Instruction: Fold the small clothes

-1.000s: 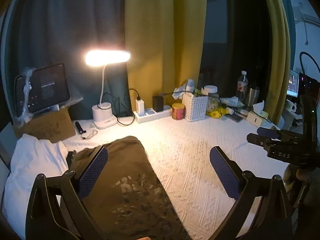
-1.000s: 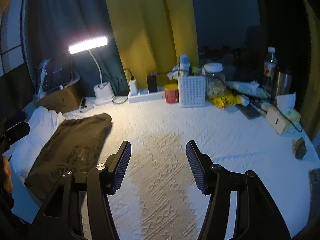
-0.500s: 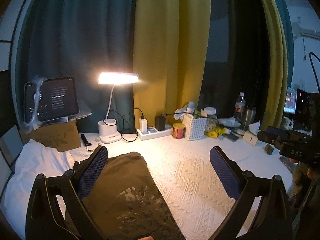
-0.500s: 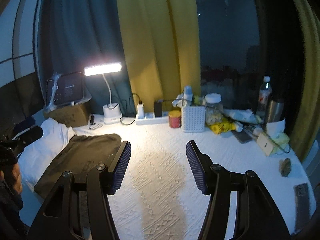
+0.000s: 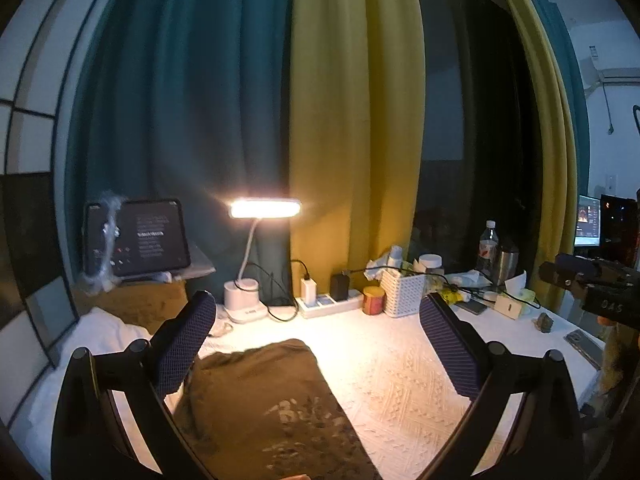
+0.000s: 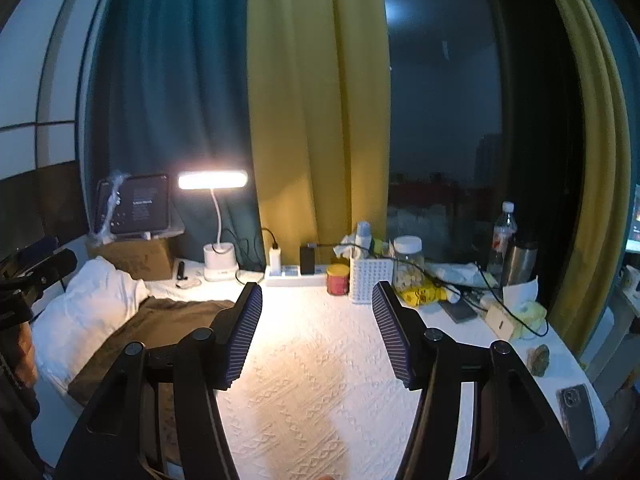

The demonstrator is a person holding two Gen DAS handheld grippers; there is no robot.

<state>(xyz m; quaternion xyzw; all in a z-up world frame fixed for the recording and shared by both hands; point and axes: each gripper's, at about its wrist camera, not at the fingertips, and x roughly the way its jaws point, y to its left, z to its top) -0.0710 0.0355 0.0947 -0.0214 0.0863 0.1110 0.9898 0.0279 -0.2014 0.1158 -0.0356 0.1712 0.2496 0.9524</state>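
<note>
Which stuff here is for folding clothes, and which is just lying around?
For folding: olive-brown printed T-shirt; crumpled white cloth; left gripper; right gripper.

Lying around: lit white desk lamp; white perforated basket; clear plastic bottle; dark phone.

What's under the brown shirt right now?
The brown shirt lies flat, partly on the white bedspread and, along its left edge, on a crumpled white cloth. Whether anything else lies beneath it is hidden by the shirt itself.
</note>
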